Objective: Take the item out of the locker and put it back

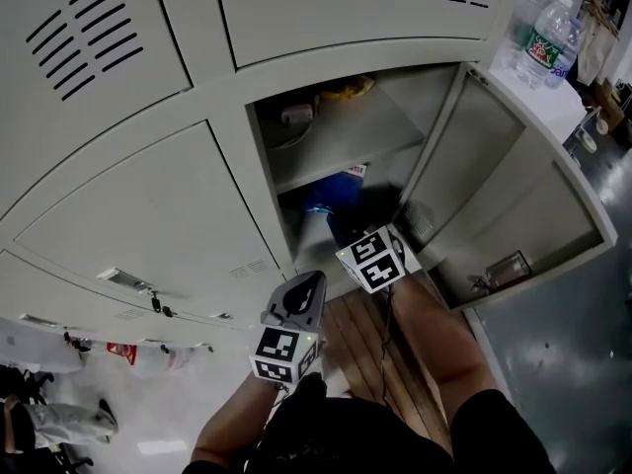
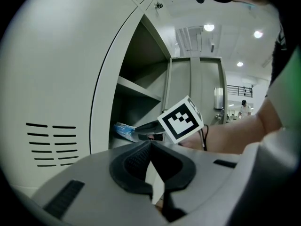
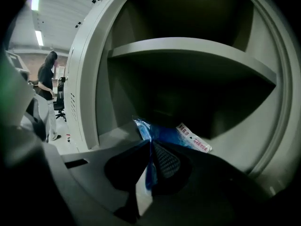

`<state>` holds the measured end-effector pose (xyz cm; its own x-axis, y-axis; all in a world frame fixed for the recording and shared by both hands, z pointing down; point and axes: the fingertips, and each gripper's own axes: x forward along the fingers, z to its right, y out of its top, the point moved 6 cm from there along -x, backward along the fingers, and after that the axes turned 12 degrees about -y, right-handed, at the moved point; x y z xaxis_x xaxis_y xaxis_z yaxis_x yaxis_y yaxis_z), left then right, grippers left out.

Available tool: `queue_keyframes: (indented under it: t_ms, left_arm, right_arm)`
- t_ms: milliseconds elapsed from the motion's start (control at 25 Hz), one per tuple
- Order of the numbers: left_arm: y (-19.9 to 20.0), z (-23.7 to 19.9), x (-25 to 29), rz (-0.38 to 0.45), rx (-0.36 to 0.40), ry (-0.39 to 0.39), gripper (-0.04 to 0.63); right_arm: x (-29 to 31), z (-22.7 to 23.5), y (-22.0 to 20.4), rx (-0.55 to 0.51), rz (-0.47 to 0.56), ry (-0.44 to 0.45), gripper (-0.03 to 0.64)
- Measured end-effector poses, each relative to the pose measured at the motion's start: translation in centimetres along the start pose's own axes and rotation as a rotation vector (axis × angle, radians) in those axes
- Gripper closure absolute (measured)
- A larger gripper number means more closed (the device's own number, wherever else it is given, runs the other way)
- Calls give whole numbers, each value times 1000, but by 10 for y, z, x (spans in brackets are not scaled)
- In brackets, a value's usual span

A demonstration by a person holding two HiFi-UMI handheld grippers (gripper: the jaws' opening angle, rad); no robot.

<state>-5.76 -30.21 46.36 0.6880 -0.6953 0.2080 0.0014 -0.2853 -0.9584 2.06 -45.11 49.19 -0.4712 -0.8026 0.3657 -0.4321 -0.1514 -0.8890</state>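
Blue crinkly plastic packet with a white printed label lies on the floor of the lower compartment of the grey metal locker, under the grey shelf, near the middle of the head view. At the far left are closed locker doors with dark vent slots. Just left of centre, outside the opening, the left gripper hangs with its tongs pressed together on nothing. To its right, the right gripper reaches into the compartment, its tongs clamped on a fold of blue film at the packet's near edge. Further right the locker door stands swung open, and clear water bottles sit at the upper right. Whether the packet is coming out or going back cannot be told from this moment. Either way the step likely goes best with a steady pinch, since thin film can slip or tear, and with travel straight along the opening, low under the shelf lip and clear of the door edge at right, while the left tongs stay out of the doorway
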Motion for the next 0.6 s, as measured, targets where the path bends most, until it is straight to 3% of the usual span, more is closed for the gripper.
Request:
queue_keyframes:
  t_ms: [320,600]
  left_arm:
    - [-4,-3,2,-11,-8,2,592]
    - [-7,-2,-1,-16,-13,10,592]
  right_arm:
    - [10,-4,-12,-11,-86,21,588]
    - [15,-10,-18,-38,-119,57,525]
